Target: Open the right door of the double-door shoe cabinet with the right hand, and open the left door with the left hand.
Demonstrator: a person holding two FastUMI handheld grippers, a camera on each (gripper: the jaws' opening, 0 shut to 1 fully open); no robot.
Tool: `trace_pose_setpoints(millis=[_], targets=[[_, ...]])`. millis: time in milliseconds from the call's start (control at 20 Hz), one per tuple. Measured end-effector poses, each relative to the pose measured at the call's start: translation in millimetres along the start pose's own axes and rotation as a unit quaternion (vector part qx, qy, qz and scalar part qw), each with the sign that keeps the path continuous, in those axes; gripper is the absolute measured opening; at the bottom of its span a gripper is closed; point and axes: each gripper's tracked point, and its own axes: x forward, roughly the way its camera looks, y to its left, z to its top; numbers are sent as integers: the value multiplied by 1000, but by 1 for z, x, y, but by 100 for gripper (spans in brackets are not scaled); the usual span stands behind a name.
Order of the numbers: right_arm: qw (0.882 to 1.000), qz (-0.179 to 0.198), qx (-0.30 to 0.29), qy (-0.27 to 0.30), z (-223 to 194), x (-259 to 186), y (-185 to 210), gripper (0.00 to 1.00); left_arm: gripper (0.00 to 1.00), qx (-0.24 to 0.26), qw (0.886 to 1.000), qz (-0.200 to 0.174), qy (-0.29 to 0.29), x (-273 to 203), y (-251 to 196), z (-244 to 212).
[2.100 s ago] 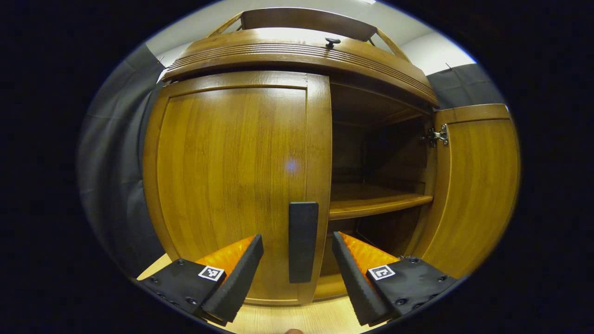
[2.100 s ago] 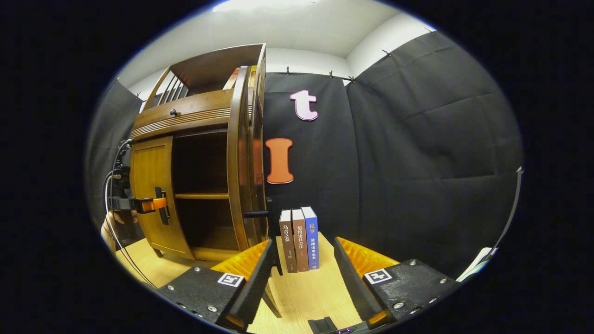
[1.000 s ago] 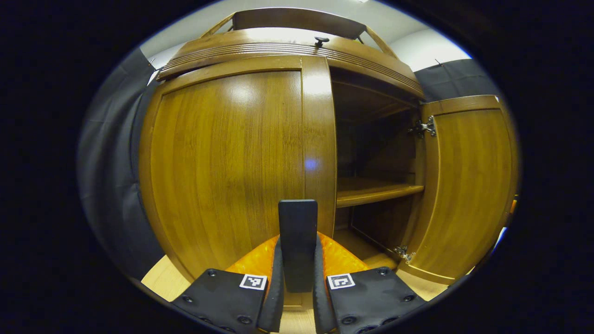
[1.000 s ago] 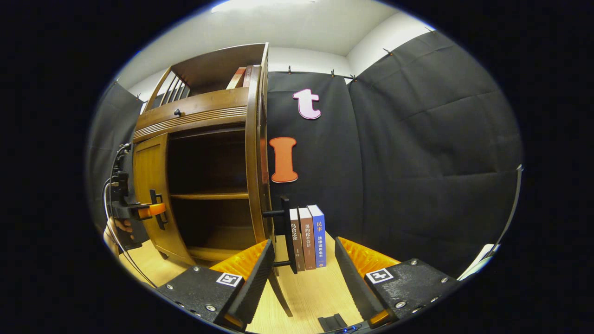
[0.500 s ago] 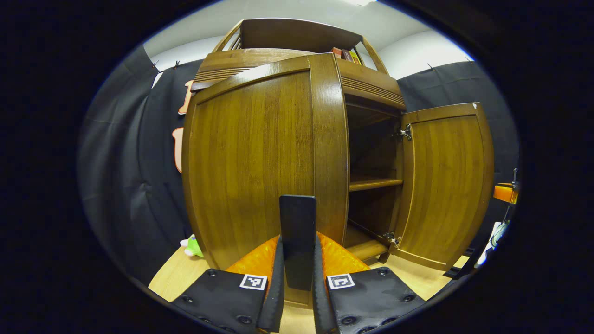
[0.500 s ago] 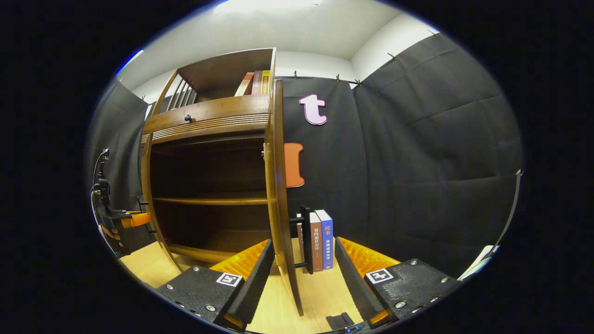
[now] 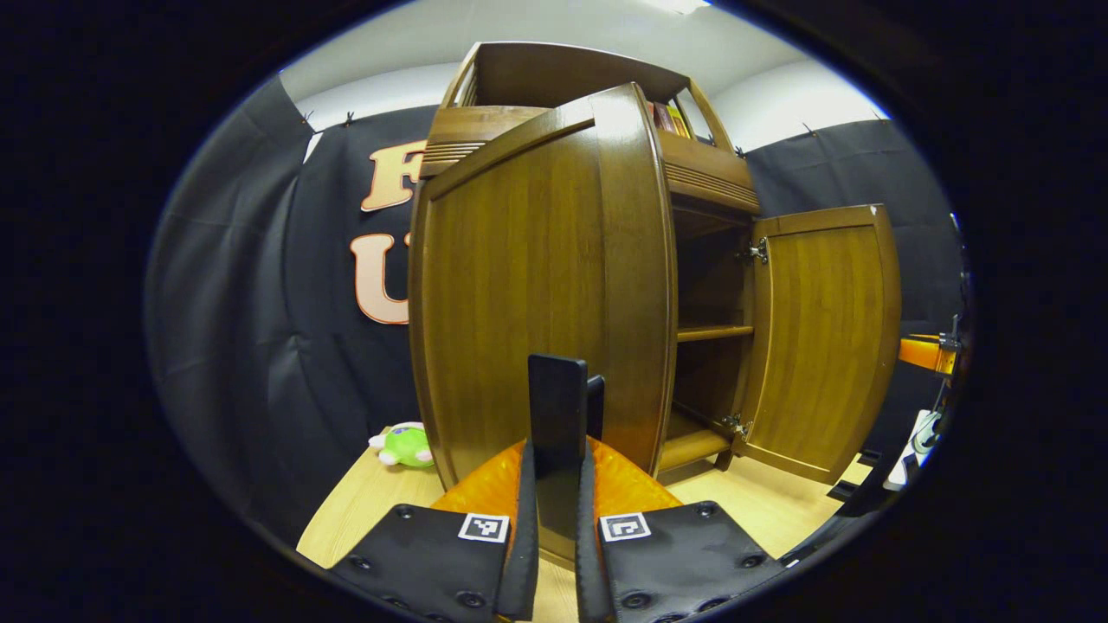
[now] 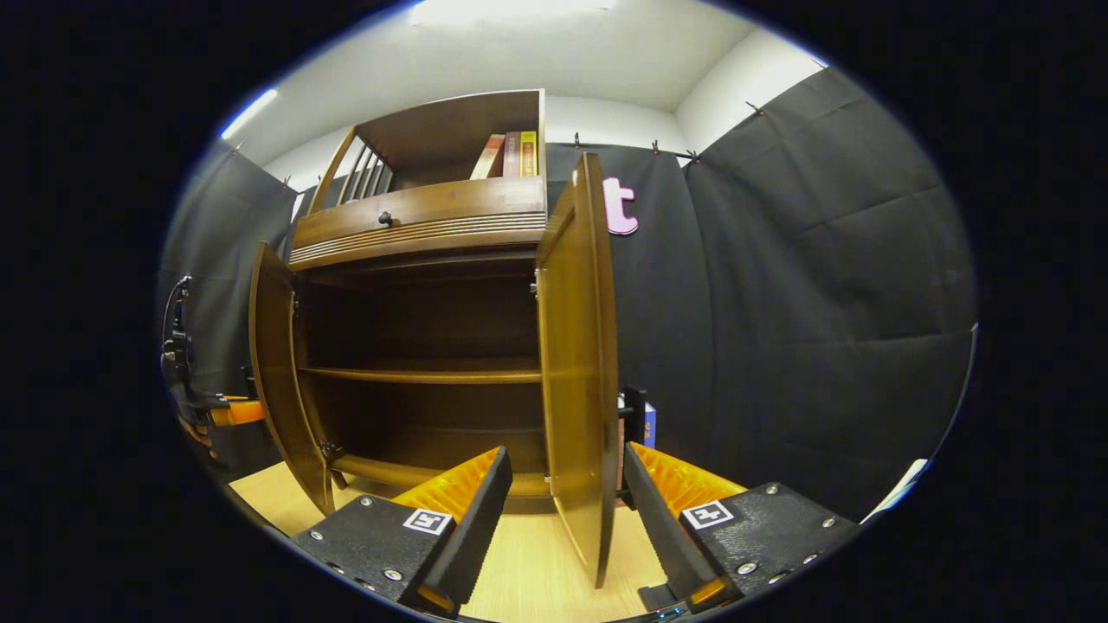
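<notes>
The left tool (image 7: 554,528) is clenched on the handle (image 7: 558,415) of the left door (image 7: 537,294), both fingers pressing its sides. That door stands swung well out from the cabinet (image 7: 692,173). Past its edge, the left gripper view shows a shelf (image 7: 714,331) inside and the right door (image 7: 822,337) also open on its hinges. A green plush toy (image 7: 402,446) lies on the surface (image 7: 355,510) to the left of the cabinet, near the black wall.

The right tool (image 8: 563,510) is released, its fingers spread wide with the edge of the right door (image 8: 576,363) between them, not touching either one. The door's handle (image 8: 634,414) sticks out on its far side. In the right gripper view both doors are open, the left door (image 8: 273,372) with the left tool (image 8: 234,412) at it, held by a hand (image 8: 192,430). Books (image 8: 511,156) stand on the cabinet's top shelf.
</notes>
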Motion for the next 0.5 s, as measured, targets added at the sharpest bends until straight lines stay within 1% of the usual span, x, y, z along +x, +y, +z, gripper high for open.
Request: trace_pose_setpoints(millis=[100,250,300,350,450,500], targets=[[1000,11,0,1,-1,4,13,82,24,1,1000,8,1,-6,7,1],[1000,22,-4,6,-4,7,26,71,25,24,999,35,0,-20,32,3],[1000,25,-3,8,-6,8,29,93,24,28,999,45,4,-25,41,0],[1000,28,-2,8,-6,10,32,93,17,29,998,52,3,-30,49,2],[999,35,1,11,-8,13,39,93,16,18,998,66,4,-39,64,1],[999,37,1,13,-9,15,42,71,17,15,997,75,4,-44,72,1]])
